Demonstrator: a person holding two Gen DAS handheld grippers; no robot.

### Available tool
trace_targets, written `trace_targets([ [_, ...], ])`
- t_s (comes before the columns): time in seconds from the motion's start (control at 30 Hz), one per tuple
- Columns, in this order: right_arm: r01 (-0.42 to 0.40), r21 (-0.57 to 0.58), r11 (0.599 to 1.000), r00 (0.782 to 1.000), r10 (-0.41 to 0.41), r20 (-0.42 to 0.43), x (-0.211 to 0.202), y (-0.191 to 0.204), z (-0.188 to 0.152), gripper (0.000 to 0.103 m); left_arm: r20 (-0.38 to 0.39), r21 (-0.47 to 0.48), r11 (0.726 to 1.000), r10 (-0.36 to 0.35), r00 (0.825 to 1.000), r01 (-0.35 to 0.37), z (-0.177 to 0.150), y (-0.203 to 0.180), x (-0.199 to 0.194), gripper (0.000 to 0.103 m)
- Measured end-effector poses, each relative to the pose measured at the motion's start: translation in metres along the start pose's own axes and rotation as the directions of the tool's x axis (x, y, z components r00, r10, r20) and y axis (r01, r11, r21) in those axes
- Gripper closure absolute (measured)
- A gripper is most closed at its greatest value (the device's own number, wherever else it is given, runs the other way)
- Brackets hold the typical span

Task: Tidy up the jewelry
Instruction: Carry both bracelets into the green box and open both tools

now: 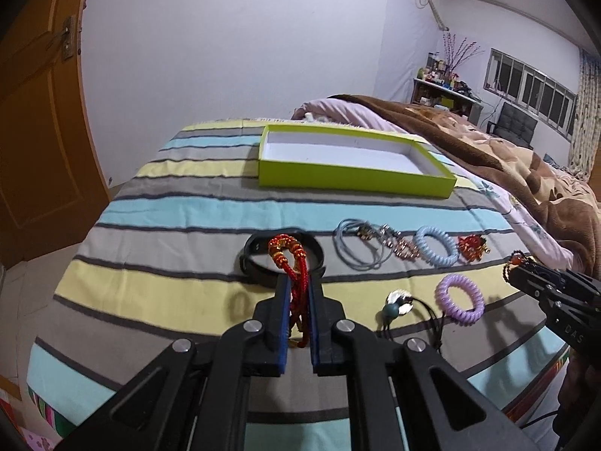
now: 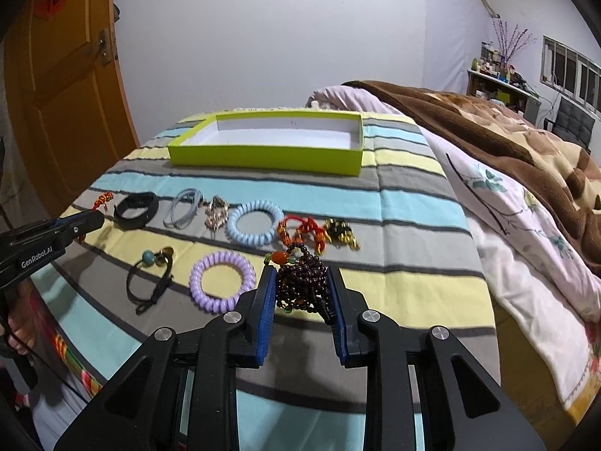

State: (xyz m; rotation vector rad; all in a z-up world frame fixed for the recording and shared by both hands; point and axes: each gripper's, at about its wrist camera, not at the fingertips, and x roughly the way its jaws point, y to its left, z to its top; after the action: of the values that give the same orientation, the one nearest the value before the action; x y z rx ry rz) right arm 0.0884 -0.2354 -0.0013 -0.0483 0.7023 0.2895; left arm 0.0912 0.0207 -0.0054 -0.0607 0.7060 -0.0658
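My left gripper (image 1: 298,282) is shut on a red and gold cord bracelet (image 1: 291,259), held above a black band (image 1: 259,263); it also shows in the right wrist view (image 2: 95,220). My right gripper (image 2: 299,274) is shut on a dark brown bead bracelet (image 2: 302,282) with an orange bead; it also shows in the left wrist view (image 1: 516,272). An empty lime-green box (image 1: 353,180) (image 2: 263,159) lies further back on the striped cloth. Other pieces lie in a row: grey cords (image 2: 184,212), a rose-gold chain (image 2: 217,216), a blue coil band (image 2: 254,227), a red and gold charm (image 2: 306,235).
A purple coil band (image 2: 222,282) and a black cord with a turquoise bead (image 2: 150,274) lie nearer me. A pink quilt (image 2: 526,233) and a brown blanket (image 2: 507,131) lie to the right. An orange door (image 2: 64,86) stands at left.
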Motion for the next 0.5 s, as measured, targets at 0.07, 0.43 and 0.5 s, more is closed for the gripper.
trace_targets([
  [0.07,-0.004,-0.006,1.0,1.0,0.004,0.01,0.0,0.0,0.007,0.076,0.009,0.017,1.0,-0.002,1.0,0.002,0.005,-0.003,0.0,0.094],
  [0.43,-0.013,-0.047,0.999,0.998,0.016,0.053,0.026,-0.006,0.065,0.076,0.054,0.068,0.995,-0.071,0.996,0.067,0.056,-0.015,0.017,0.094],
  [0.5,-0.009,-0.057,0.998,0.998,0.013,0.057,0.033,-0.008,0.076,0.076,0.066,0.079,0.994,-0.076,0.995,0.071,0.069,-0.016,0.022,0.094],
])
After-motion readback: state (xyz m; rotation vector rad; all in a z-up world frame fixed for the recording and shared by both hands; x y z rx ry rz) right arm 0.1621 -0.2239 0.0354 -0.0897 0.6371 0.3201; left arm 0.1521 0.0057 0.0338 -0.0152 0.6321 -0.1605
